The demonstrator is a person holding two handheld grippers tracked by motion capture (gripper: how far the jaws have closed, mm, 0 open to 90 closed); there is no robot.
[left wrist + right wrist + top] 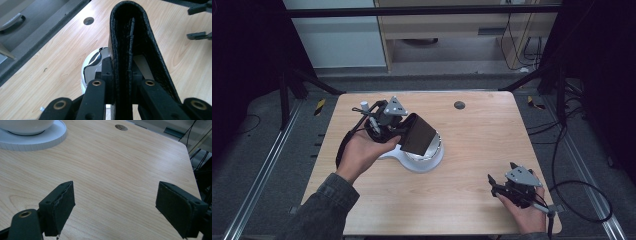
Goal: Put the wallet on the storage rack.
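Left gripper (pixel 404 131) at centre-left of the high view, its jaws clamping a black textured leather wallet (pixel 418 134) and holding it over a white round dish (pixel 427 159) on the light wooden bench (pixel 482 145), right gripper (pixel 499 184) resting at lower right, jaws gaping wide and gripping nothing.

The wallet (pixel 418 134) covers much of the white bowl (pixel 432 152) in the high view, so what the bowl holds cannot be told. In the left gripper view the left claw (pixel 122 82) hides the wallet's lower end. In the right gripper view the top edge cuts off the bowl and its saucer (pixel 37 141).
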